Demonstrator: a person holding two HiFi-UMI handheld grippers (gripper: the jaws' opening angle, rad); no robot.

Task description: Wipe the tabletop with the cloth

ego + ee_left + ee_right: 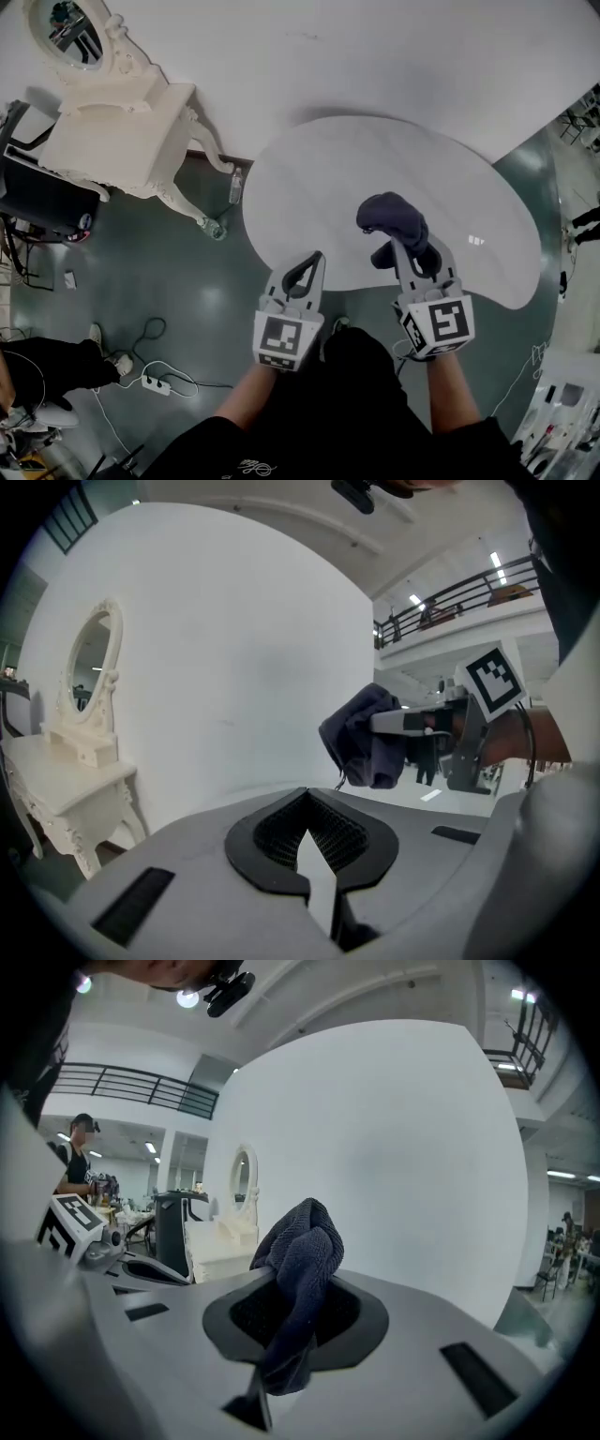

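Observation:
A dark navy cloth is bunched up in my right gripper, which is shut on it over the front part of the white rounded tabletop. In the right gripper view the cloth sticks up between the jaws and droops back over them. Seen from the left gripper view, the cloth hangs in the air above the table. My left gripper hovers at the table's front edge, to the left of the right one. Its jaws meet at the tips with nothing between them.
A white vanity dresser with an oval mirror stands at the far left against the white wall. A bottle stands on the green floor beside the table. A power strip with cables and a seated person's leg lie at the lower left.

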